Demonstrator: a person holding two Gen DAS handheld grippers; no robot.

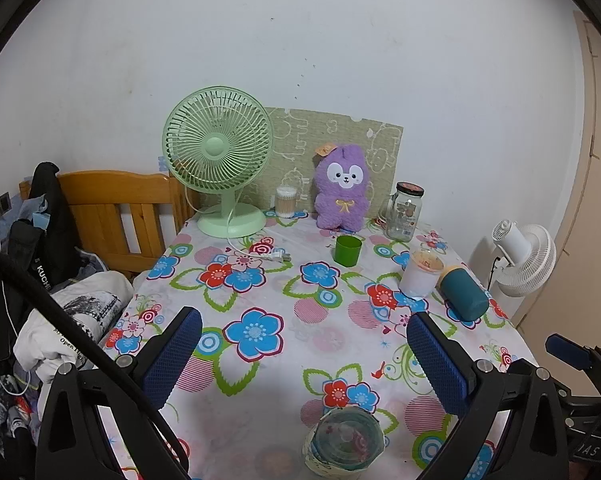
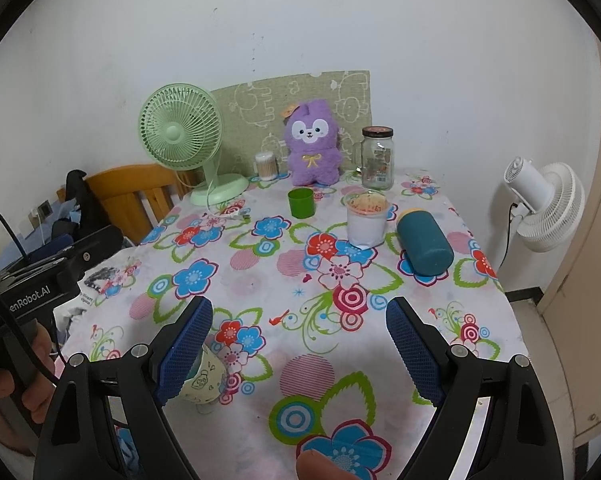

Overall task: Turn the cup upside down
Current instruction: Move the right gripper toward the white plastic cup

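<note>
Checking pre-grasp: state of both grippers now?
Left gripper: open, holding nothing.
Right gripper: open, holding nothing.

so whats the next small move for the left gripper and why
Probably ease the left gripper forward and down toward the pale patterned cup at the near edge of the flowered tablecloth. The cup stands mouth up below and nearer than the open fingertips, so nothing is gripped yet. Which cup is meant is a guess; the right gripper is open too.
</note>
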